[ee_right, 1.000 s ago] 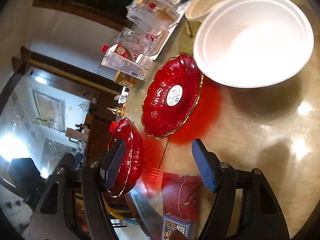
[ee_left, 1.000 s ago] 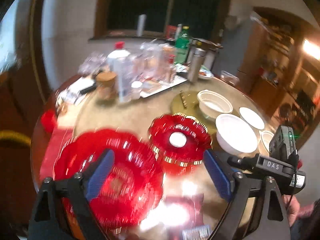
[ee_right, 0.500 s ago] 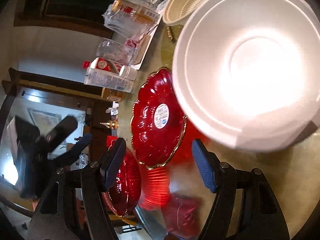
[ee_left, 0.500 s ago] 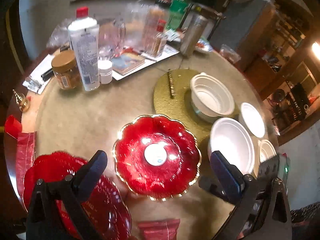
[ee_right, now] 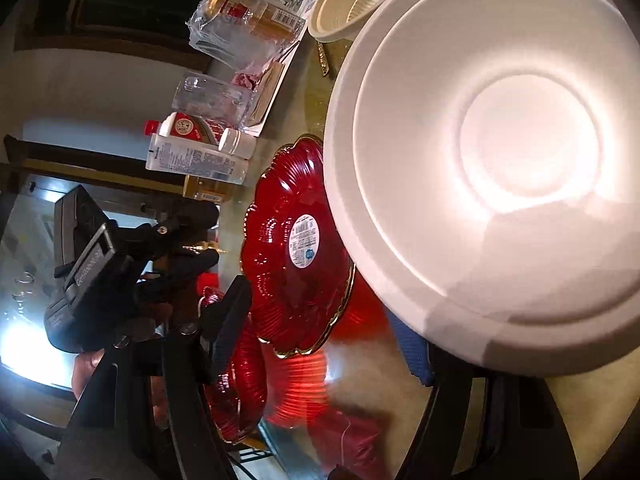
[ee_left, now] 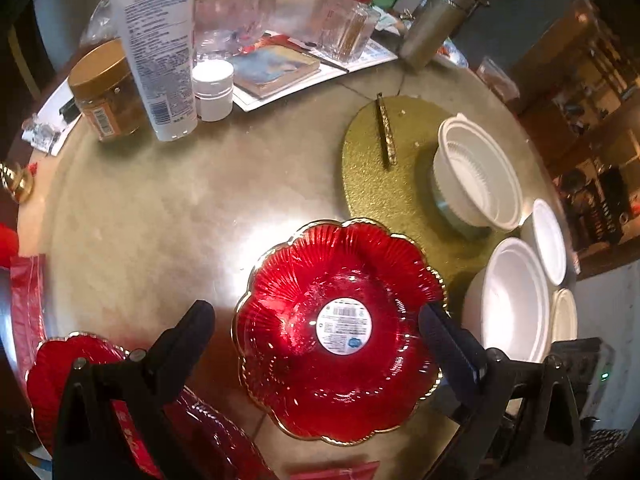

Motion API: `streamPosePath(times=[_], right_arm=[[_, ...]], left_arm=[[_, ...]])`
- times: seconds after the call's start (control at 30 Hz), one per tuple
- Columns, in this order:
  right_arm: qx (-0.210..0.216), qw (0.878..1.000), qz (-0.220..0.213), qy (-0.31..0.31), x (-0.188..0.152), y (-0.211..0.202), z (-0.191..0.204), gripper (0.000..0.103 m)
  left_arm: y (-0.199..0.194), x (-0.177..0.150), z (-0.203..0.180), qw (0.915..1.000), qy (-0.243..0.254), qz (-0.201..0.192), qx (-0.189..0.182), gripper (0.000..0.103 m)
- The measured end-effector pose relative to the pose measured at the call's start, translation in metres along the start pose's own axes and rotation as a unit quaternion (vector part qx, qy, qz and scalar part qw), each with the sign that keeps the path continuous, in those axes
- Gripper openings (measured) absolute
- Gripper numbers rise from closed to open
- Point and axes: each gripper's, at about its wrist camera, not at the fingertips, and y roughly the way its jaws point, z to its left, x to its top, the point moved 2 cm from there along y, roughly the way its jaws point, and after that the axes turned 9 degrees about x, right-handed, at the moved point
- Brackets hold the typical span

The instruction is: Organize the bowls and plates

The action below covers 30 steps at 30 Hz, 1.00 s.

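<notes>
Red glass plate (ee_left: 340, 332) lies flat on the table (ee_left: 160, 216) right between the wide-open, empty fingers of the left gripper (ee_left: 316, 332), likely so it can be picked up, while the right gripper (ee_right: 320, 328), open too, waits by the white bowl (ee_right: 500, 152).

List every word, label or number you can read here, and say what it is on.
Nothing reads cleanly enough to quote.
White tube: heading and dense print, too blurred.
Round sticker on the red plate: barcode and lines, too small.
Amber jar: barcode label, too small.
Red-capped bottle: round emblem, unreadable.
Black camera casing: a short white word, too blurred.
</notes>
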Motion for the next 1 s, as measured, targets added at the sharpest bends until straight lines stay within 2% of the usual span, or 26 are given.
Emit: streamPosePath(times=[0.07, 0.13, 0.3, 0.4, 0.47, 0.53, 0.57, 0.63, 0.73, 0.77, 0.87, 1.0], right_arm=[[-0.004, 1.0, 0.006, -0.005, -0.001, 0.004, 0.001, 0.069], [-0.004, 1.0, 0.008, -0.01, -0.001, 0.006, 0.003, 0.069], [-0.014, 1.0, 0.004, -0.014, 0.001, 0.009, 0.007, 0.069], [-0.02, 1.0, 0.002, -0.014, 0.003, 0.011, 0.008, 0.064], [-0.022, 1.0, -0.001, -0.013, 0.005, 0.014, 0.009, 0.052], [-0.029, 0.999, -0.001, -0.013, 0.007, 0.017, 0.009, 0.044], [-0.034, 0.999, 0.0, -0.015, 0.008, 0.018, 0.008, 0.042], [-0.049, 0.999, -0.003, -0.016, 0.008, 0.02, 0.007, 0.034], [-0.064, 0.998, -0.006, -0.021, 0.01, 0.021, 0.006, 0.021], [-0.07, 0.997, -0.006, -0.024, 0.011, 0.021, 0.006, 0.017], [-0.084, 0.996, -0.007, -0.035, 0.011, 0.021, 0.006, 0.013], [-0.098, 0.994, -0.008, -0.049, 0.01, 0.02, 0.008, 0.01]], left_arm=[[0.004, 0.001, -0.002, 0.9999, 0.01, 0.004, 0.003, 0.089], [0.009, 0.001, -0.002, 0.9997, 0.017, 0.009, 0.011, 0.085], [0.023, 0.0, 0.004, 0.9993, 0.012, 0.027, 0.022, 0.085], [0.03, -0.001, 0.006, 0.999, 0.013, 0.04, 0.016, 0.084], [0.034, -0.002, 0.006, 0.9988, 0.015, 0.043, 0.018, 0.078], [0.038, -0.002, 0.005, 0.998, 0.021, 0.045, 0.037, 0.072], [0.038, -0.002, 0.004, 0.9977, 0.026, 0.043, 0.046, 0.064], [0.04, -0.002, 0.006, 0.9971, 0.027, 0.043, 0.056, 0.057], [0.041, -0.001, 0.013, 0.996, 0.014, 0.04, 0.079, 0.035], [0.041, -0.001, 0.014, 0.9954, 0.012, 0.037, 0.088, 0.032], [0.04, 0.0, 0.016, 0.9952, 0.008, 0.036, 0.09, 0.03], [0.034, 0.001, 0.013, 0.9946, 0.01, 0.021, 0.101, 0.027]])
